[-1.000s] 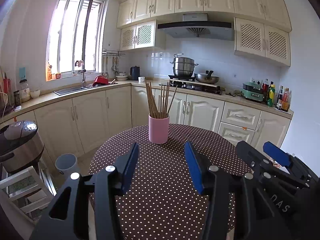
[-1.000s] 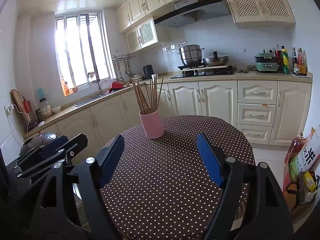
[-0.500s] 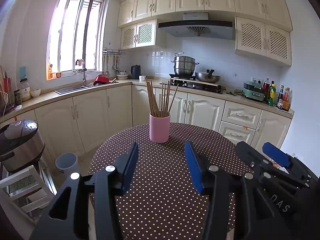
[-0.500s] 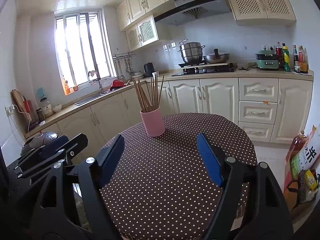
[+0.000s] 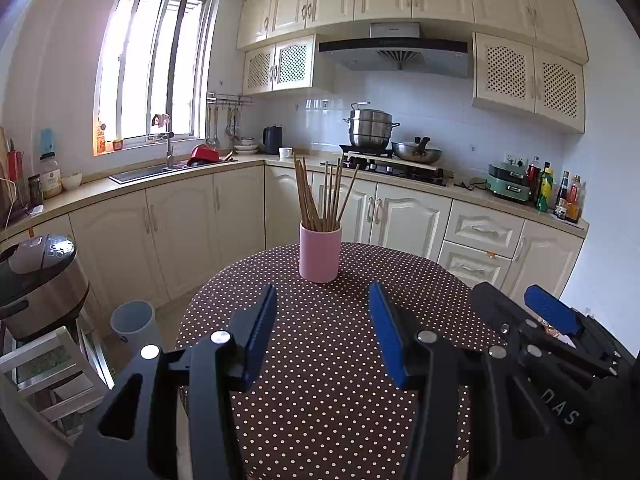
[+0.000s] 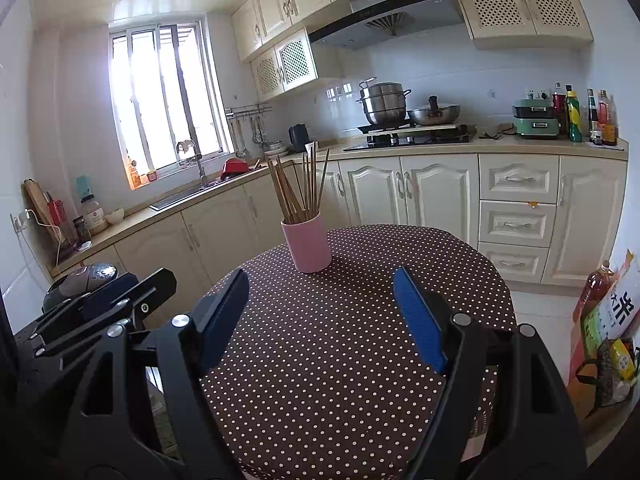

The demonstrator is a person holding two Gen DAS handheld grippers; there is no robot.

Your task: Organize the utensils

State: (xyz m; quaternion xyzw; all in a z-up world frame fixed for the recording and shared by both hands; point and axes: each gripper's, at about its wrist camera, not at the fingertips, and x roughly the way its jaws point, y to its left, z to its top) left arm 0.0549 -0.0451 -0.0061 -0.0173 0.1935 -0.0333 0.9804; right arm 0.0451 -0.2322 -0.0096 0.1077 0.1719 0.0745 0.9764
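Note:
A pink cup (image 5: 320,253) stands upright on the far side of a round table with a brown polka-dot cloth (image 5: 328,360). Several wooden chopsticks (image 5: 320,196) stand in it. The cup also shows in the right wrist view (image 6: 306,242) with the chopsticks (image 6: 298,190). My left gripper (image 5: 323,330) is open and empty, held above the near part of the table, well short of the cup. My right gripper (image 6: 322,316) is open and empty beside it, also short of the cup. Each gripper shows at the edge of the other's view.
Kitchen cabinets and a counter with sink (image 5: 160,170) and stove (image 5: 396,164) run behind the table. A rice cooker (image 5: 36,280) stands on a stool at left. A grey bin (image 5: 132,322) sits on the floor. Bottles and bags (image 6: 600,320) stand at right.
Both views have tilted slightly, so the cup sits a little lower in the left frame and higher in the right. Both grippers stay open and empty.

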